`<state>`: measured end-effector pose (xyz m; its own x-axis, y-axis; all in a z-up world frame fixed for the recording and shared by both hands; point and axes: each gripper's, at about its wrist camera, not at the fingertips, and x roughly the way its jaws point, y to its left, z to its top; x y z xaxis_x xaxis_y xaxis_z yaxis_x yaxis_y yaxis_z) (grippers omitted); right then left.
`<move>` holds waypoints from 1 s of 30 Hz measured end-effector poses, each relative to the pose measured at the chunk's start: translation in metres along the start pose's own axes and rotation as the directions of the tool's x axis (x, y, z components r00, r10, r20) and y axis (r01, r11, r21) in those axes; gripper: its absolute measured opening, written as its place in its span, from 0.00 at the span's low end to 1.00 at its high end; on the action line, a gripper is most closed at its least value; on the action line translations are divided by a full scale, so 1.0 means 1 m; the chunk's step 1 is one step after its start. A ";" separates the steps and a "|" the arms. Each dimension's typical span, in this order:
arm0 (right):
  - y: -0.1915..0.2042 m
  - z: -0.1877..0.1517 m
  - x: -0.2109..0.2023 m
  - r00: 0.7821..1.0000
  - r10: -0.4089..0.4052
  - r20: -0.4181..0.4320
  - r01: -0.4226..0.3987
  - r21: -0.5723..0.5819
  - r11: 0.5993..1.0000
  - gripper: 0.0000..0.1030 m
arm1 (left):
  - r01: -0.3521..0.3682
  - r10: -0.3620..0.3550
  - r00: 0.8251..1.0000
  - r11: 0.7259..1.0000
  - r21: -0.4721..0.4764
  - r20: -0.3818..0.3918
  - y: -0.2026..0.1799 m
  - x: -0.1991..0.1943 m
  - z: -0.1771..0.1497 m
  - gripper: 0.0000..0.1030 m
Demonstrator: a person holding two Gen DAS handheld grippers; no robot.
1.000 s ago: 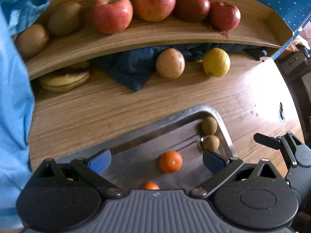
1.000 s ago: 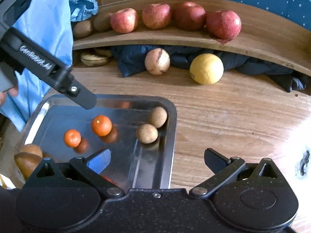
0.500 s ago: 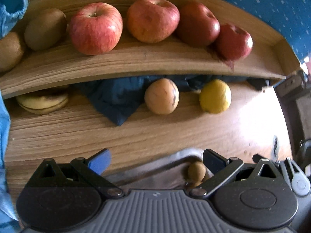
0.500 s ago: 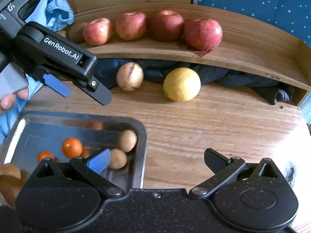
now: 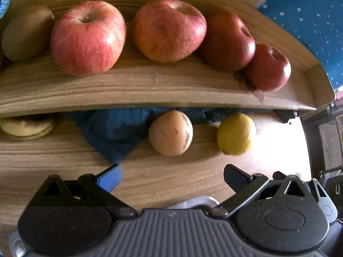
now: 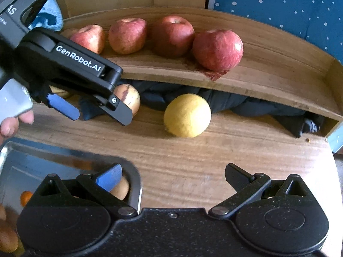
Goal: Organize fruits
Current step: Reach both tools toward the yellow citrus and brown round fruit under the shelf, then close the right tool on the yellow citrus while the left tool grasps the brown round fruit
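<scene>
On the wooden shelf (image 5: 150,85), at 12 o'clock from the left gripper (image 5: 171,176), four red apples stand in a row: the striped apple (image 5: 88,38) at 11 o'clock, the orange-red apple (image 5: 169,29) beside it, the dark apple (image 5: 227,40) touching that one, and the small apple (image 5: 268,67) at 1 o'clock near the shelf end. One kiwi (image 5: 24,36) lies just beside the striped apple, at its 9 o'clock side. Under the shelf, on the wooden table (image 5: 53,160), a tan round fruit (image 5: 170,136) with dark streaks rests against the dark blue cloth (image 5: 113,132), and a lemon (image 5: 235,133) lies near it at 3 o'clock, apart from it. A banana (image 5: 26,126) (it has brown marks) lies under the shelf at 9 o'clock. The left gripper is released, its jaws wide and nothing between them, low above the table and pointing to the tan fruit. The right gripper (image 6: 173,176) is also released and holds nothing; it hangs over the table at the corner of the metal tray (image 6: 137,184). Inside the tray, at 8 o'clock in the right wrist view, I see a small brown fruit (image 6: 121,189) behind the blue fingertip (image 6: 109,176) and a small mandarin (image 6: 25,197), partly hidden.
</scene>
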<state>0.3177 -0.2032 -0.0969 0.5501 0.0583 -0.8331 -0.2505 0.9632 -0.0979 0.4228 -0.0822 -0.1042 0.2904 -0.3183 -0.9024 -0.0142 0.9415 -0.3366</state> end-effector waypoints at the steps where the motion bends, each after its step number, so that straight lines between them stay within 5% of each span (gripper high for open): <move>1: -0.001 0.002 0.002 1.000 -0.005 0.001 0.005 0.001 1.000 0.99 | 0.002 -0.002 1.000 1.000 -0.007 0.003 0.001 0.002 0.002 0.99; 17: 0.000 0.024 0.031 0.999 -0.033 0.037 0.035 -0.057 0.998 0.99 | 0.053 -0.051 0.998 0.996 -0.065 0.040 0.001 0.013 0.012 0.97; 30: -0.002 0.031 0.040 0.998 -0.045 0.048 0.047 -0.035 0.998 0.86 | 0.018 -0.010 0.995 0.996 -0.087 0.097 0.003 0.013 0.015 0.73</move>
<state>0.3652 -0.1947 -0.1134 0.5984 0.0271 -0.8007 -0.2517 0.9552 -0.1558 0.4413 -0.0814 -0.1131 0.3817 -0.3151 -0.8689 -0.0922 0.9224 -0.3750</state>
